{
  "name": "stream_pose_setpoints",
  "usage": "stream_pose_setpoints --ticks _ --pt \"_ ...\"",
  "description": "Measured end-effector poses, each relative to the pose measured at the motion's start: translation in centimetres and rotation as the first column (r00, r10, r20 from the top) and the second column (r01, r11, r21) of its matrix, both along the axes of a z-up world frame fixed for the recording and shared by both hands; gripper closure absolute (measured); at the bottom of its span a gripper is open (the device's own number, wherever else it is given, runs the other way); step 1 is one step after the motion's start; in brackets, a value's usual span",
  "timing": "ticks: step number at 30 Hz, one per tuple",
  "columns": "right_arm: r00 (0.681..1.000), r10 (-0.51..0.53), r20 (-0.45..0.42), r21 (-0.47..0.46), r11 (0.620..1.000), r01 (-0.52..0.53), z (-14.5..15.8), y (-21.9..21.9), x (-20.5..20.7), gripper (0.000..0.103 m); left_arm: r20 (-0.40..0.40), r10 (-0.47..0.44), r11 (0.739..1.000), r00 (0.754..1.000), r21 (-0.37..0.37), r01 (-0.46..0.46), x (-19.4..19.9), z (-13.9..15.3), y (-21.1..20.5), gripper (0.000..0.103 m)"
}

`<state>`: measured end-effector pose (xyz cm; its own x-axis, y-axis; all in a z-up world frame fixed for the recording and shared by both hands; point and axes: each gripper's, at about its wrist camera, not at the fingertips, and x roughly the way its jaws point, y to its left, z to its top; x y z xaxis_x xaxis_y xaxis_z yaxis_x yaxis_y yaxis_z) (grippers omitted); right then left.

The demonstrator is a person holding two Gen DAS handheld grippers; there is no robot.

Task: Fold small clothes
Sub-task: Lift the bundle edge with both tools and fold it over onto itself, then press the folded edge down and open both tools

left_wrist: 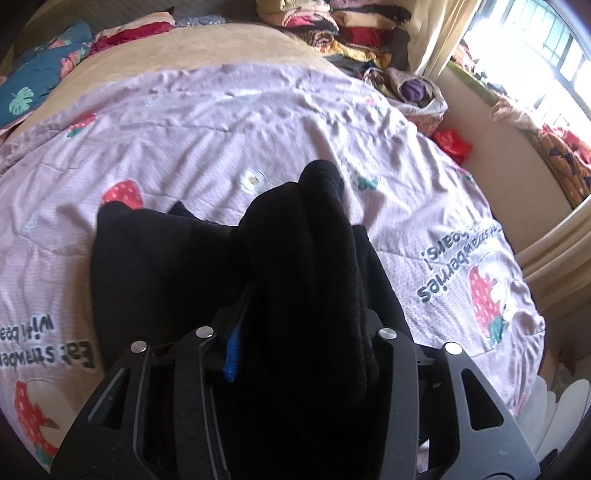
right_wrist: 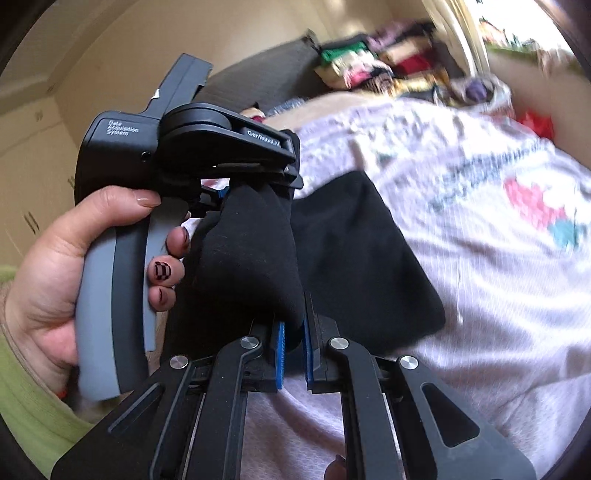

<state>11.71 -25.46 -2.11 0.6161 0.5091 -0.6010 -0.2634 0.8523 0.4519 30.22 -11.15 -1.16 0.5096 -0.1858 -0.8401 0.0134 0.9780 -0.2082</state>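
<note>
A small black garment (left_wrist: pixel 155 266) lies partly on the pink strawberry-print bedspread (left_wrist: pixel 221 140). In the left wrist view a thick bunch of it (left_wrist: pixel 310 266) drapes over my left gripper (left_wrist: pixel 295 347), which is shut on it; only one blue pad (left_wrist: pixel 232 354) shows. In the right wrist view my right gripper (right_wrist: pixel 292 343) is shut on a lifted fold of the same black garment (right_wrist: pixel 251 258). The left gripper (right_wrist: pixel 255 184) is above it, held by a hand, also clamping that fold. The rest of the garment (right_wrist: pixel 362 266) lies flat on the bedspread (right_wrist: pixel 498 280).
Piles of folded coloured clothes (left_wrist: pixel 332 29) sit at the far end of the bed. A blue floral pillow (left_wrist: pixel 40 81) lies at the far left. A red bag (left_wrist: pixel 452 142) and a window sill with clothes (left_wrist: pixel 561 147) are on the right.
</note>
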Motion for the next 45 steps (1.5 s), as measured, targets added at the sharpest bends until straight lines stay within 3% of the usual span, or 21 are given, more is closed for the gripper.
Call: stream_pose_setpoints --ticks 4,6,11,13,15,16,19,23,30,31,32,34,37,40,45 --pt "0.998 -0.015 -0.064 0.074 0.997 0.020 -1.2 -1.5 0.2 0.093 -0.005 -0.013 1.000 1.000 0.018 0.013 0.4 -0.8 -1.4 0.050" --pt "0.995 -0.025 -0.097 0.115 0.993 0.037 -1.7 -2.3 0.2 0.093 0.007 -0.020 1.000 1.000 -0.022 0.021 0.4 -0.9 -1.6 0.030" --pt "0.988 -0.040 -0.150 0.184 0.981 0.067 -2.3 -4.2 -0.1 0.087 0.066 -0.019 0.994 0.998 -0.109 0.027 -0.5 0.4 -1.1 0.020" --pt "0.987 -0.019 -0.157 0.203 0.978 0.051 -1.9 -4.6 -0.2 0.079 0.116 -0.007 0.993 0.993 -0.116 0.020 -1.8 1.5 0.2 0.018" --pt "0.991 0.007 -0.132 0.214 0.977 0.022 -0.4 -5.0 -0.5 0.059 0.156 0.017 0.997 0.988 -0.083 -0.004 -3.4 2.3 2.1 0.017" --pt "0.995 0.007 -0.102 0.224 0.975 0.016 0.6 -5.3 -0.4 0.044 0.163 0.031 0.997 0.986 -0.068 -0.020 -4.0 2.4 3.1 0.017" --pt "0.999 -0.012 -0.052 0.203 0.979 0.023 3.1 -5.6 0.8 0.040 0.163 0.082 0.997 0.983 -0.025 -0.079 -6.1 1.6 5.9 0.017" --pt "0.997 -0.012 -0.070 0.070 0.997 0.017 5.0 -3.6 6.2 0.040 0.144 0.103 0.995 0.984 -0.002 -0.104 -8.0 0.0 7.7 0.017" --pt "0.981 0.000 -0.195 -0.095 0.995 -0.019 2.2 0.6 13.0 0.042 0.123 0.075 0.997 0.990 -0.038 -0.071 -9.2 -1.4 7.9 0.017" --pt "0.976 0.005 -0.218 -0.098 0.995 -0.026 1.7 0.9 13.6 0.048 0.122 0.066 0.997 0.990 -0.040 -0.061 -9.3 -1.5 7.7 0.017" --pt "0.973 0.013 -0.229 -0.099 0.994 -0.036 1.4 1.3 13.7 0.066 0.121 0.056 0.998 0.991 -0.041 -0.052 -9.3 -1.6 7.4 0.017" --pt "0.972 0.037 -0.231 -0.097 0.993 -0.061 1.3 1.8 13.8 0.089 0.121 0.053 0.998 0.991 -0.048 -0.048 -9.4 -1.8 7.3 0.017" --pt "0.988 0.081 -0.133 -0.107 0.990 -0.096 3.4 2.0 12.9 0.092 0.121 0.052 0.996 0.991 -0.083 -0.042 -9.6 -1.7 7.4 0.017" --pt "0.995 0.060 -0.080 -0.121 0.990 -0.070 4.5 0.9 12.6 0.092 0.115 0.033 0.993 0.993 -0.118 -0.019 -9.7 -1.6 7.1 0.017" --pt "0.992 0.038 -0.119 -0.164 0.985 -0.057 2.7 0.6 13.9 0.092 0.103 0.005 0.996 0.995 -0.094 0.004 -9.8 -2.2 5.9 0.017"
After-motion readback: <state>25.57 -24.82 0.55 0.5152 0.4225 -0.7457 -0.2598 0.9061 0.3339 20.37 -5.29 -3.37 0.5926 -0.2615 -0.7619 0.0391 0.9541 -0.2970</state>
